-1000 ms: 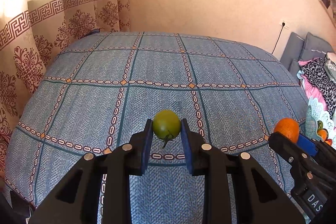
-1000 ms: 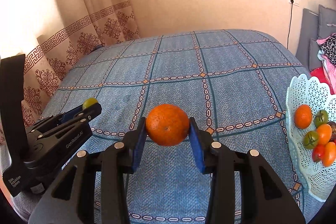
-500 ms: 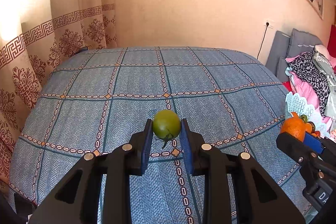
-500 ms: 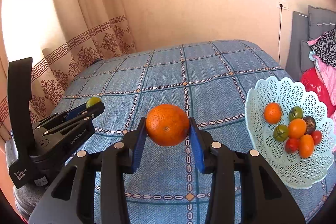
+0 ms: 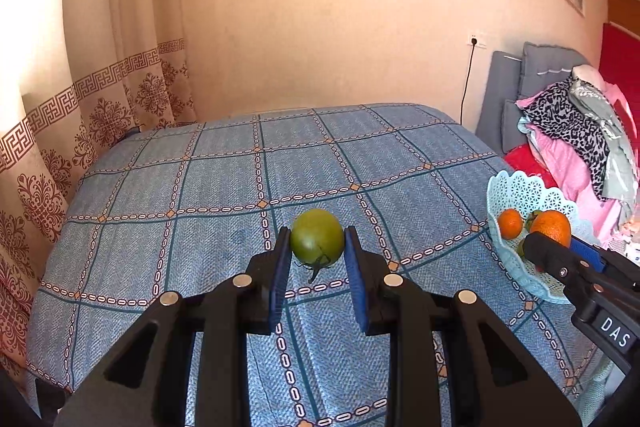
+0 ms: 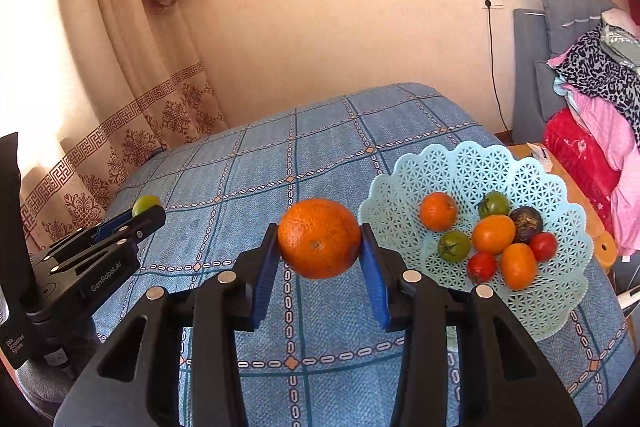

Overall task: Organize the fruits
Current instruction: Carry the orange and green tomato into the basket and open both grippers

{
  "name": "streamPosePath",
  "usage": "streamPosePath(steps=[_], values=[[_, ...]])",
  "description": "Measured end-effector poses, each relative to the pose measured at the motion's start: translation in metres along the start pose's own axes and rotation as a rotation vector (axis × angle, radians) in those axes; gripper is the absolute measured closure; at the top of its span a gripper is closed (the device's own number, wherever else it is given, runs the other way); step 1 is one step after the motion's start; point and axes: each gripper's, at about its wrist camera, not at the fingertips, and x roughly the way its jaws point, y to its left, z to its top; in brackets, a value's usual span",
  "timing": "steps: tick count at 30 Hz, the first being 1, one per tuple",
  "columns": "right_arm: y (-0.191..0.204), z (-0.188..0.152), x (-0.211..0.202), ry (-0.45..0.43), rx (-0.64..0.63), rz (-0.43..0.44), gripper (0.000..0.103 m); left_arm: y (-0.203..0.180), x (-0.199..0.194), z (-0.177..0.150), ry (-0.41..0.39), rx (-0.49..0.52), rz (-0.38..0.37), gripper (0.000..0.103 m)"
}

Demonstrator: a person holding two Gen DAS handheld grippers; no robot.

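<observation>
My left gripper (image 5: 317, 251) is shut on a green tomato (image 5: 317, 235) and holds it above the blue checked bedspread (image 5: 200, 195). My right gripper (image 6: 319, 247) is shut on a large orange (image 6: 319, 237), held in the air just left of a pale blue lattice basket (image 6: 472, 167). The basket holds several fruits: a small orange (image 6: 438, 211), green tomatoes, red tomatoes and a dark fruit. In the left wrist view the basket (image 5: 516, 187) sits at the right, with the right gripper (image 5: 560, 247) and its orange (image 5: 551, 227) in front of it. The left gripper (image 6: 138, 217) shows at the left of the right wrist view.
The bed fills the middle of both views. Patterned curtains (image 5: 80, 107) hang at its left. A pile of clothes (image 6: 592, 99) and grey cushions (image 5: 532, 83) lie at the right. A wall socket with a black cord (image 6: 490, 5) is on the back wall.
Both grippers have swung to the right and lifted with their fruits still held. The basket has come further into both views and now lies close to the right gripper.
</observation>
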Motion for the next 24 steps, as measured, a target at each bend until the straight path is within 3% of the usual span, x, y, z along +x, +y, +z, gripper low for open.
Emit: streamPosePath(steps=[11,24], values=[[-0.063,0.006,-0.033,-0.077,0.088,-0.130,0.062,-0.056,-0.004,0.018,0.006,0.030,-0.154,0.076],[-0.105,-0.005,-0.035,-0.056,0.146,-0.199,0.062,-0.120,0.000,0.027,0.016,0.105,-0.268,0.076]])
